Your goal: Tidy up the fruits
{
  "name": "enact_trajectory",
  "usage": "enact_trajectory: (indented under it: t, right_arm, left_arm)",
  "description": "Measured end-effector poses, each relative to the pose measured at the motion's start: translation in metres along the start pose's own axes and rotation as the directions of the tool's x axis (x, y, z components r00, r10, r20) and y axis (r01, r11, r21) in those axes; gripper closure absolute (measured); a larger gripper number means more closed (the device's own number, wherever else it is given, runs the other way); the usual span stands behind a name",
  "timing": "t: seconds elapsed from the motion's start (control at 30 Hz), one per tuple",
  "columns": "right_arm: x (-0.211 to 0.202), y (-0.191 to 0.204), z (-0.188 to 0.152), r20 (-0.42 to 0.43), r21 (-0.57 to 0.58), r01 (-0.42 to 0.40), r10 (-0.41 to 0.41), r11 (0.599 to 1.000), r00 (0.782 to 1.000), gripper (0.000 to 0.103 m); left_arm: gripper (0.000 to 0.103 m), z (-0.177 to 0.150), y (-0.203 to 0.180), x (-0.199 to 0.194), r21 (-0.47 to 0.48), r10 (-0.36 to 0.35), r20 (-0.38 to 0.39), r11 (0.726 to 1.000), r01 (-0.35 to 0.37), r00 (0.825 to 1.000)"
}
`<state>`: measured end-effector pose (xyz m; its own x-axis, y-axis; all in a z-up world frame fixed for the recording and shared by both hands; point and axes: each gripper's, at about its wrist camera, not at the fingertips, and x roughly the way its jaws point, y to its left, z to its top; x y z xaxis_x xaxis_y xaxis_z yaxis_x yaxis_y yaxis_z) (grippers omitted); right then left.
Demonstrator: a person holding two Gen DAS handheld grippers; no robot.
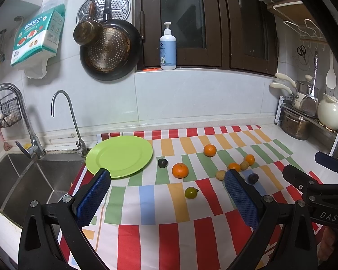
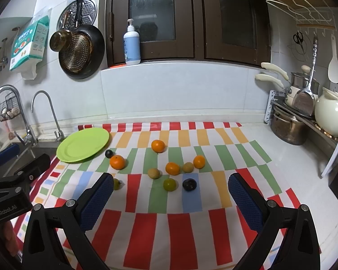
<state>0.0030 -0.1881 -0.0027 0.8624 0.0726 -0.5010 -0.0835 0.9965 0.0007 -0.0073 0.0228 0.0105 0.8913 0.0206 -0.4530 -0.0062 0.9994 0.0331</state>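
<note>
A green plate (image 1: 119, 155) (image 2: 83, 145) lies empty at the back left of a striped cloth (image 1: 160, 204) (image 2: 160, 202). Several fruits lie scattered on the cloth: oranges (image 1: 180, 170) (image 2: 117, 162) (image 2: 158, 145), green fruits (image 1: 191, 192) (image 2: 169, 184), dark plums (image 1: 162, 163) (image 2: 189, 184) and brownish fruits (image 2: 154, 173). My left gripper (image 1: 166, 175) is open and empty, above the cloth in front of the fruits. My right gripper (image 2: 170, 178) is open and empty, also short of the fruits. Each gripper's body shows at the edge of the other's view.
A steel sink (image 1: 22, 180) with two taps (image 1: 63, 114) lies left of the cloth. Pots and a cream jug (image 2: 331, 114) stand on a rack at the right. A soap bottle (image 1: 168, 47) stands on the window sill. Pans hang on the wall.
</note>
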Motion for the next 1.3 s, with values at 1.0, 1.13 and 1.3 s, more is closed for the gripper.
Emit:
enact_trajectory:
  t: [1.0, 1.13, 1.3]
  right_arm:
    - [0.012, 0.005, 0.003, -0.01, -0.008, -0.016, 0.016, 1.0, 1.0, 0.001]
    - [0.02, 0.006, 0.001, -0.023, -0.02, -0.005, 0.005, 1.0, 1.0, 0.001]
    - [0.037, 0.007, -0.003, -0.051, -0.044, 0.002, -0.004, 0.999, 0.999, 0.001]
  left_arm:
    - [0.0, 0.0, 0.003, 0.015, 0.013, -0.003, -0.02, 1.0, 0.003, 1.0]
    - [0.001, -0.004, 0.003, 0.023, 0.033, -0.01, -0.022, 0.999, 0.011, 1.0]
    - [0.007, -0.005, 0.002, 0.037, 0.051, -0.039, -0.033, 0.998, 0.04, 0.999]
